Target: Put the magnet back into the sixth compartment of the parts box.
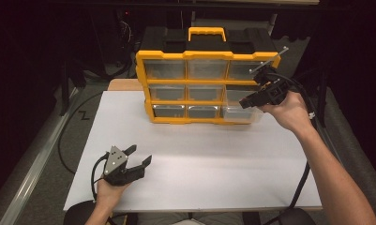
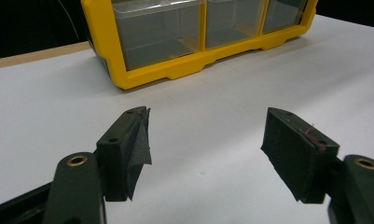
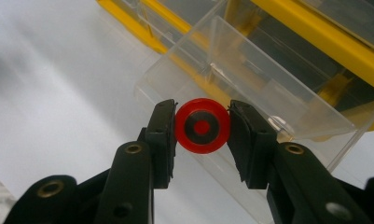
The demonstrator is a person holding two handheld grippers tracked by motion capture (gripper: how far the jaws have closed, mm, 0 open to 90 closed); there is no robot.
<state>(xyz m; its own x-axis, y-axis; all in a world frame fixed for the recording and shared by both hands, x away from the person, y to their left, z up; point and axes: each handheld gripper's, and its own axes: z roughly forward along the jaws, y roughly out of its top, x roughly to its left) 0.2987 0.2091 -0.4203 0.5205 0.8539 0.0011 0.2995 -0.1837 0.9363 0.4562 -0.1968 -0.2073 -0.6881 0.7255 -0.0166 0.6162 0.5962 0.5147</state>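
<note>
Red disc (image 3: 202, 126): round, grey ring, red centre; frame centre.
Right gripper (image 3: 202, 128): clamped on disc, above pulled-out clear drawer (image 3: 250, 74).
Left gripper (image 2: 205, 154): jaws wide, nothing held.

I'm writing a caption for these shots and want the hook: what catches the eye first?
The yellow organizer standing at the table's far edge stands out, its bottom right clear drawer pulled out. Just above that drawer, the right gripper pinches a red disc with a dark ring. The left gripper waits open over the near table.
</note>
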